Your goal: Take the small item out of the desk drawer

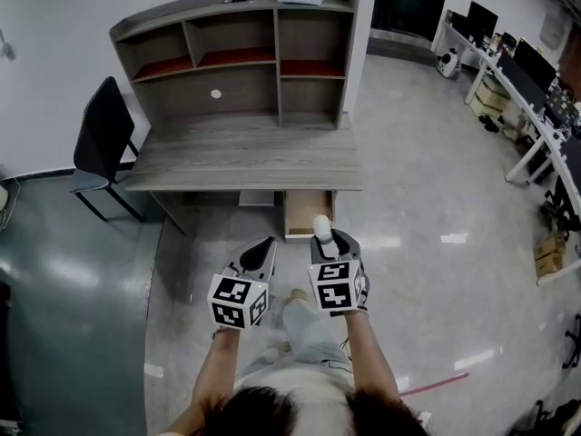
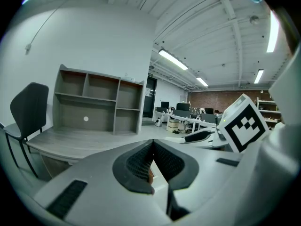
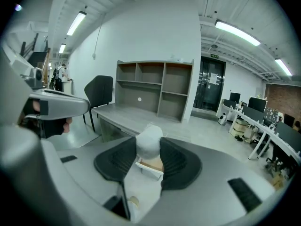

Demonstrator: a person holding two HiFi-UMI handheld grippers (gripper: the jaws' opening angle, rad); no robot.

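Note:
A small white rounded item [image 1: 321,224] sits between the pads of my right gripper [image 1: 324,235], held up in the air in front of the desk. In the right gripper view the item [image 3: 149,142] fills the gap and the right gripper [image 3: 149,150] is shut on it. Below and beyond it the desk drawer [image 1: 306,214] stands pulled out under the desktop's right end; its pale inside [image 3: 151,165] shows under the item. My left gripper [image 1: 266,247] hangs beside the right one, its jaws closed together on nothing [image 2: 151,160].
The grey desk [image 1: 245,157] carries a shelf hutch [image 1: 238,57] against the wall. A black chair [image 1: 103,143] stands at its left. Office tables with monitors [image 1: 526,80] line the right side. The person's legs and shoes [image 1: 304,321] are below the grippers on the glossy floor.

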